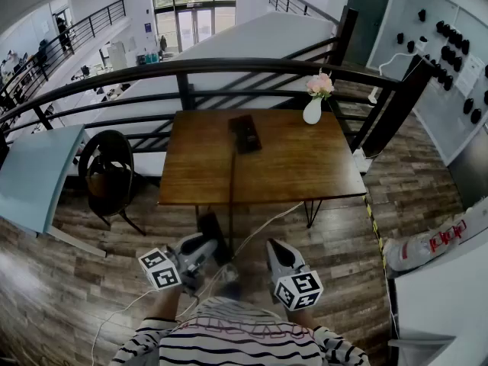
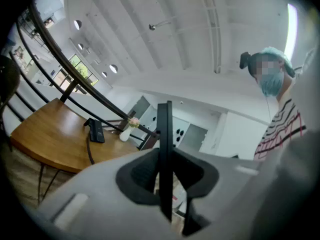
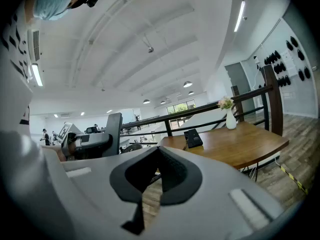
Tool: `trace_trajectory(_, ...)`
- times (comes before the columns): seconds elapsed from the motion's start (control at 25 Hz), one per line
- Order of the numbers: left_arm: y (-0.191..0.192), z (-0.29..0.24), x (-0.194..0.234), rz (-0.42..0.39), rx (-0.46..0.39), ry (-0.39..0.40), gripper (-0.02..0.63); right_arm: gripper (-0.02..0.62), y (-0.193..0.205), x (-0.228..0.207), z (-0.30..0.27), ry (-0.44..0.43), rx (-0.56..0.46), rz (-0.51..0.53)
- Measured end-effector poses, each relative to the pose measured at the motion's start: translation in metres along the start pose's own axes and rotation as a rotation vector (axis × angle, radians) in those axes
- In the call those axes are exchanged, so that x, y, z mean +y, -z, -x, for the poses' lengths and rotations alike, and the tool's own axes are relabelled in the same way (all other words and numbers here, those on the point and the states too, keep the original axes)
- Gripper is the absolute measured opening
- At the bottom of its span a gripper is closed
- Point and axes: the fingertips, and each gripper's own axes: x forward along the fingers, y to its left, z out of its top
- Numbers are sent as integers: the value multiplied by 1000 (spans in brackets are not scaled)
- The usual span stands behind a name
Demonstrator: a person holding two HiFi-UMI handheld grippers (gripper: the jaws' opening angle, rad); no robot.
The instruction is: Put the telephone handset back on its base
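Note:
The black telephone base (image 1: 245, 133) lies at the far middle of the wooden table (image 1: 305, 166). Its dark cord (image 1: 231, 181) runs down across the table toward me. Close to my body and off the table, my left gripper (image 1: 207, 244) is shut on the thin black handset (image 1: 211, 231). In the left gripper view the handset (image 2: 164, 134) stands edge-on between the jaws, with the base (image 2: 95, 130) far ahead. My right gripper (image 1: 276, 252) is held beside it, shut and empty. The right gripper view shows the handset (image 3: 114, 129) at left and the base (image 3: 192, 138) on the table.
A white vase of pink flowers (image 1: 313, 107) stands at the table's far right corner. A black railing (image 1: 229, 67) runs behind the table and a dark round chair (image 1: 107, 174) sits at its left. A white cable (image 1: 263, 231) trails over the wooden floor.

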Motion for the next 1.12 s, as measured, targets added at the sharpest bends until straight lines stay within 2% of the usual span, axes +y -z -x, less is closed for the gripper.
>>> trace_trajectory(0.68,1,-12,10,-5,13,-17,74,0,0,-13,-4,12,-30,-68)
trace_trajectory(0.92,-5,-33,50,34,26,-4,74,0,-3,-35,-33,35,-14,-83)
trace_trajectory(1.12,-34,-67,93,59,32,30,74,0,-22,-64,-77,69,-9,-98)
